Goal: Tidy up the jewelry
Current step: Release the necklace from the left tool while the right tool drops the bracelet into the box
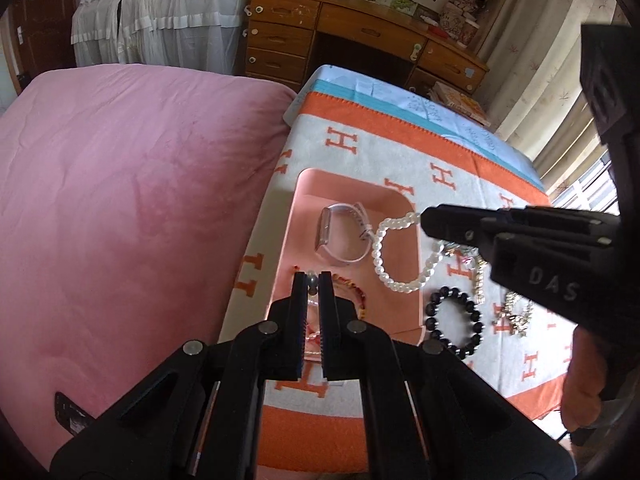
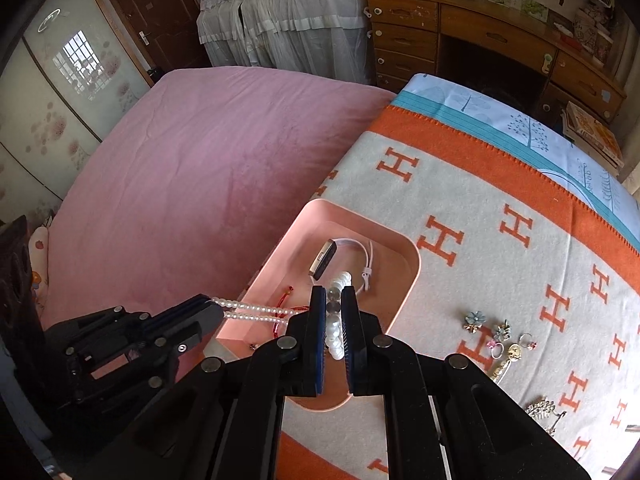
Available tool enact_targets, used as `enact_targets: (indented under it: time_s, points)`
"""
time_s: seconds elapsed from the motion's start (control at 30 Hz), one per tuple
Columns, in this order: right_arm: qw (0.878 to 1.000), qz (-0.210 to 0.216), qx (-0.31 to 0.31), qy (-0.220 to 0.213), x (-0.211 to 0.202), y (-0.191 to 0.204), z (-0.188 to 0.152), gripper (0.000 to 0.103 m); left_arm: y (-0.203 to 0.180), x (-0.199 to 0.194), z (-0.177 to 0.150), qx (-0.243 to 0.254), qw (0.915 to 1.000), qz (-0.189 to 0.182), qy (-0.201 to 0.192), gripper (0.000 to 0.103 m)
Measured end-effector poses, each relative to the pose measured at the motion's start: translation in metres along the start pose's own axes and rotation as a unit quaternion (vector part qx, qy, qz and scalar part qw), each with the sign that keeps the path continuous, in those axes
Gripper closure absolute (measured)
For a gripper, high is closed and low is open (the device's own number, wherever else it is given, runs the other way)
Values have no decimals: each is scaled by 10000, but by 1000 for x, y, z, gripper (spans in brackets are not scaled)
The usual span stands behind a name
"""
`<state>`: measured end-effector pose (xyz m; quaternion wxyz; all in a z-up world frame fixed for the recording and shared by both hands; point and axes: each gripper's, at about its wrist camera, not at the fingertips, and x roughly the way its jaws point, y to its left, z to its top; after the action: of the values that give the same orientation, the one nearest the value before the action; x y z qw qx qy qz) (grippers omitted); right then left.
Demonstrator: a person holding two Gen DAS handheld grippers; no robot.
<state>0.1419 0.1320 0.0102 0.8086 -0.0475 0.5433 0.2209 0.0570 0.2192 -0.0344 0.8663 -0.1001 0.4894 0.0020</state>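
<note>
A pink tray (image 1: 416, 264) (image 2: 404, 296) lies on the H-patterned blanket. In it are a pale-strapped watch (image 1: 340, 236) (image 2: 325, 261) and a red bead string (image 1: 358, 286) (image 2: 285, 299). My left gripper (image 1: 313, 278) (image 2: 218, 313) hangs over the tray's near left corner, shut on a thin double pearl strand (image 2: 256, 312). My right gripper (image 2: 334, 292) (image 1: 425, 219) is shut on a chunky white pearl bracelet (image 1: 400, 264) (image 2: 340, 280), which dangles over the tray's right side. A black bead bracelet (image 1: 454, 320) rests on the blanket beside the tray.
Brooches, rings and chains (image 2: 500, 336) (image 1: 516, 312) lie scattered on the blanket (image 2: 480, 208) right of the tray. A pink-covered bed (image 1: 132, 200) borders the left. A wooden desk (image 1: 360, 36) stands behind.
</note>
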Motion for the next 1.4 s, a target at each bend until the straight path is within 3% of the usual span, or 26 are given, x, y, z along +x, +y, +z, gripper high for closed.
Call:
enact_targets:
  time_s: [0.17, 0.3, 0.43, 0.57, 0.67, 0.77, 0.87, 0.93, 1.0, 1.07, 1.1, 1.4]
  points:
    - [9999, -3, -24, 140, 21, 8, 5, 95, -1, 33, -23, 256, 9989, 328, 216, 99]
    - [9995, 150, -49, 282, 34, 15, 8, 95, -1, 47, -35, 321, 9984, 327, 337, 99]
    - [9987, 370, -133, 325, 43, 25, 6, 95, 6, 48, -39, 135, 9993, 267, 238, 99]
    - [9957, 879, -33, 304, 48, 28, 4, 95, 7, 41, -41, 59, 9998, 173, 60, 99]
    - [9927, 1060, 158, 552, 62, 19, -7, 95, 6, 32, -42, 88, 9998, 84, -129, 99]
    - [9944, 654, 131, 814, 80, 8, -23, 95, 1, 23, -42, 168, 9993, 103, -308, 99]
    - [9975, 58, -293, 644, 79, 7, -41, 91, -4, 21, -43, 290, 9989, 77, -362, 99]
    - [9981, -146, -409, 435, 72, 3, -50, 75, -8, 23, -42, 367, 9988, 24, -314, 98]
    - [9992, -187, -330, 143, 59, -3, -57, 52, -13, 26, -44, 421, 9989, 34, -221, 87]
    - [9991, -318, -246, -143, 47, -10, -62, 51, -17, 26, -46, 435, 9989, 38, -173, 63]
    - [9988, -359, -234, -225, 43, -12, -64, 51, -17, 25, -47, 416, 9989, -22, -214, 60]
    - [9960, -733, -29, -512, 10, -35, -96, 51, -40, 22, -56, 711, 9971, -198, -175, 59]
